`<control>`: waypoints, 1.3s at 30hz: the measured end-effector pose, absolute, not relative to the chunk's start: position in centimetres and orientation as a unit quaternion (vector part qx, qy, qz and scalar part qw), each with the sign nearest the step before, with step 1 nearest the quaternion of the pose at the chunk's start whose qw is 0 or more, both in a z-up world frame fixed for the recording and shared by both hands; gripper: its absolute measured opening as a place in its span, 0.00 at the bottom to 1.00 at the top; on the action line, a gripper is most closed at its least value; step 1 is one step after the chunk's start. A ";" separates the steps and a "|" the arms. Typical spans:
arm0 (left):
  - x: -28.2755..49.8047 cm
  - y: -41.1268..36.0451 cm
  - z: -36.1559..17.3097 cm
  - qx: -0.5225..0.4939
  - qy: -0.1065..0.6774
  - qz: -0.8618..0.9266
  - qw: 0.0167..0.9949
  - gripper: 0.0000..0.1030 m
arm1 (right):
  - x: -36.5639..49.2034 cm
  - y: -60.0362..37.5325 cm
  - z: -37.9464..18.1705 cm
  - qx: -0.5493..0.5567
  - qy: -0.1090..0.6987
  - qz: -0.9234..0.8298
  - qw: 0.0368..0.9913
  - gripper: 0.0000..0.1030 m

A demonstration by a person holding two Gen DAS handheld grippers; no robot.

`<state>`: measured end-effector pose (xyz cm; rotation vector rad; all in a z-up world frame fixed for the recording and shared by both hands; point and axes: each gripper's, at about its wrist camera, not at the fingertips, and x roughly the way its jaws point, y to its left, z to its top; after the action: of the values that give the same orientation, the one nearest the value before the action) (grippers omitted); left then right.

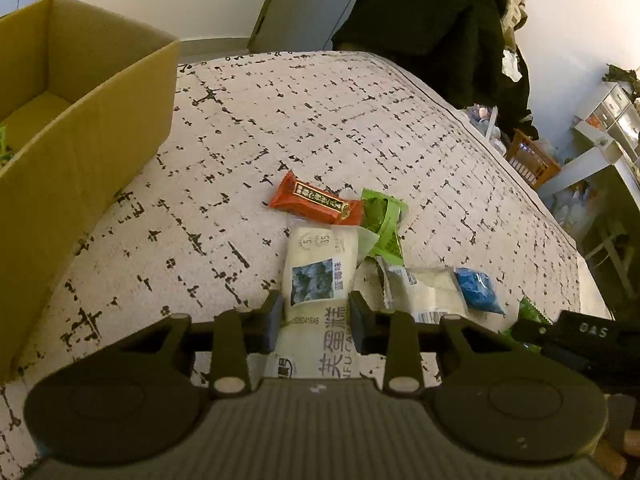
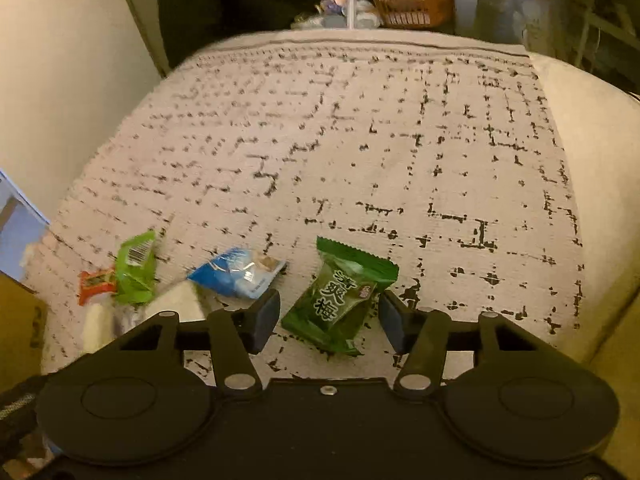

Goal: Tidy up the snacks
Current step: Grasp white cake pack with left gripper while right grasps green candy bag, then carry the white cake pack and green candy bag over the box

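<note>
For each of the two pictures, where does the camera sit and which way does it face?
Left wrist: on the left tool, facing down over a white packet between its fingers; cardboard box at left.
Right wrist: on the right tool, facing down over a dark green packet between its fingers.
Shared: patterned cover, red packet, blue packet.

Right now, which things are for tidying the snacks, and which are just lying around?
For the job: white snack packet, green plum candy, red bar, blue packet, cardboard box.

Just lying about: orange basket, white shelves, dark clothing.
</note>
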<state>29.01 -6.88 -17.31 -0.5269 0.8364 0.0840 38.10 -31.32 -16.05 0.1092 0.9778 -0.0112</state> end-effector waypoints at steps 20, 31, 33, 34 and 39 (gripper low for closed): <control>24.3 -3.8 -8.9 -0.292 0.343 0.037 0.892 0.30 | 31.6 -26.3 -5.6 0.049 0.409 0.048 0.910 0.27; 19.8 -1.8 -4.4 -0.285 0.306 0.043 0.907 0.30 | 27.3 -22.0 -1.9 0.054 0.367 0.112 0.922 0.27; 19.1 -1.3 -3.8 -0.282 0.302 0.046 0.910 0.30 | 26.7 -21.4 -1.7 0.059 0.365 0.117 0.922 0.27; 18.8 -1.1 -3.6 -0.282 0.301 0.048 0.910 0.30 | 26.4 -21.1 -1.6 0.061 0.363 0.121 0.922 0.27; 17.5 0.0 -2.8 -0.283 0.299 0.056 0.910 0.30 | 25.0 -19.4 -1.5 0.060 0.355 0.142 0.922 0.27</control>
<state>17.46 -0.01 -2.75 -0.5840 0.6161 0.1162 24.98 -19.40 -1.46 0.1234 0.7290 0.2915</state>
